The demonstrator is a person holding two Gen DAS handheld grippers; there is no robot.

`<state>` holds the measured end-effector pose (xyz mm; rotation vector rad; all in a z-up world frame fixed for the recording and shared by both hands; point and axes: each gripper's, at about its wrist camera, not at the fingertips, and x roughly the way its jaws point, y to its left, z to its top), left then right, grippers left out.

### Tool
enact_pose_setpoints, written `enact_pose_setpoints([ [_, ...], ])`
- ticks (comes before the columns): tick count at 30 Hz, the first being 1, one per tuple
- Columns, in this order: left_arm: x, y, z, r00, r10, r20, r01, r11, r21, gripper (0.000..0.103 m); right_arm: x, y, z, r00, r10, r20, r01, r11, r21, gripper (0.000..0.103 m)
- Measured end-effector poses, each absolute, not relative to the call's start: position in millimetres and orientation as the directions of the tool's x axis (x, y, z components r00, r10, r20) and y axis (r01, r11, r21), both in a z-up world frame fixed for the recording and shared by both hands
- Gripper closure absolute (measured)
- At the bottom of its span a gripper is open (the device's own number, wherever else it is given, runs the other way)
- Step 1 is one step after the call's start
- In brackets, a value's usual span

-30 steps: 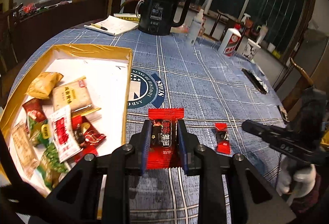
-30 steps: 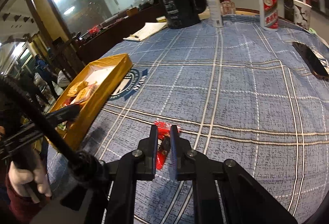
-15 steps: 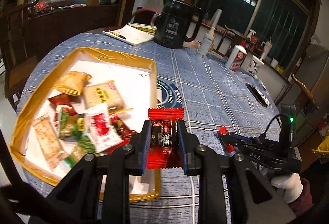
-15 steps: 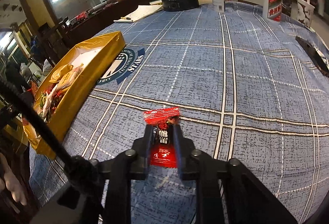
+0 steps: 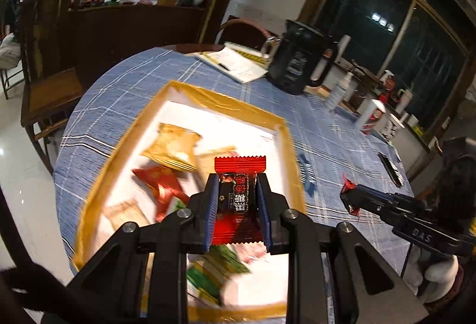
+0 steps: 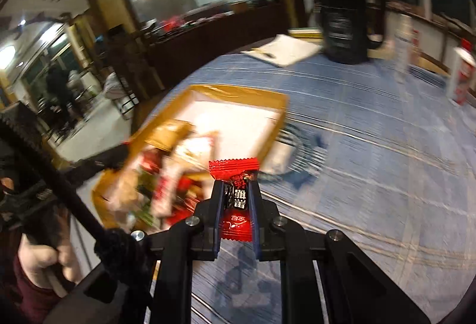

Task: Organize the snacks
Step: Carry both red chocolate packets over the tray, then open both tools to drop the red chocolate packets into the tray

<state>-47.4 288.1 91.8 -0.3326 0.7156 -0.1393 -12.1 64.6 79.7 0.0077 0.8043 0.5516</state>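
The left gripper [image 5: 238, 190] is clamped on a red-and-black candy packet [image 5: 239, 199], held over the gold-rimmed tray [image 5: 226, 103], above the heap of snack packets [image 5: 169, 151] lying inside it. The right gripper [image 6: 236, 196] is pinched nearly closed on a smaller red candy [image 6: 235, 175], just off the tray's near-right edge, over the blue checked tablecloth [image 6: 372, 160]. Beyond the tray stand a black kettle [image 5: 294, 68] and an open notebook [image 5: 235, 63]. The blur makes the tray's contents hard to tell apart, perhaps biscuits and sweets.

Both wrist views over tray [image 5: 229, 105]
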Motion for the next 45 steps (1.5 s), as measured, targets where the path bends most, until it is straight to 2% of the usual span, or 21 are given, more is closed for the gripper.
enact_pose_setpoints([
  [6,-17,322,69,0.706,-0.234,-0.668,-0.057,0.922,-0.383,0.076,23,135,62,0.494,0.469,-0.732,-0.522,0.833,0.182,0.089],
  [13,-5,338,52,0.681,-0.252,-0.687,-0.083,0.906,-0.414,0.075,47,167,36,0.481,0.412,-0.774,-0.521,0.844,0.126,0.088],
  [15,-4,338,52,0.680,-0.269,-0.682,-0.069,0.902,-0.426,0.070,51,171,32,0.487,0.401,-0.776,-0.518,0.848,0.114,0.086],
  [17,-6,336,54,0.685,-0.266,-0.678,-0.068,0.904,-0.423,0.050,49,170,33,0.503,0.404,-0.764,-0.509,0.853,0.117,0.083],
  [18,-8,336,56,0.692,-0.265,-0.672,-0.066,0.903,-0.424,0.046,49,169,34,0.503,0.412,-0.760,-0.507,0.852,0.127,0.074],
  [19,-9,336,57,0.698,-0.263,-0.666,-0.064,0.904,-0.423,0.043,48,168,35,0.502,0.421,-0.756,-0.508,0.851,0.136,0.070],
  [21,-13,333,63,0.711,-0.258,-0.654,-0.056,0.906,-0.419,0.042,44,166,40,0.514,0.430,-0.742,-0.510,0.849,0.139,0.070],
  [24,-26,328,74,0.734,-0.226,-0.640,-0.060,0.918,-0.393,0.034,30,162,52,0.539,0.447,-0.714,-0.523,0.842,0.133,0.070],
  [32,-88,313,111,0.831,-0.044,-0.554,-0.137,0.950,-0.280,0.019,-14,151,83,0.587,0.483,-0.650,-0.551,0.826,0.116,0.057],
  [39,-161,331,139,0.892,0.115,-0.437,-0.261,0.921,-0.291,0.014,-57,156,120,0.613,0.493,-0.617,-0.600,0.799,0.042,0.057],
  [42,-178,335,146,0.903,0.169,-0.395,-0.303,0.902,-0.307,0.014,-88,148,141,0.637,0.486,-0.598,-0.623,0.782,-0.029,0.047],
  [45,-185,320,151,0.917,0.173,-0.359,-0.288,0.911,-0.297,0.014,-106,126,140,0.673,0.458,-0.581,-0.592,0.804,-0.051,0.044],
])
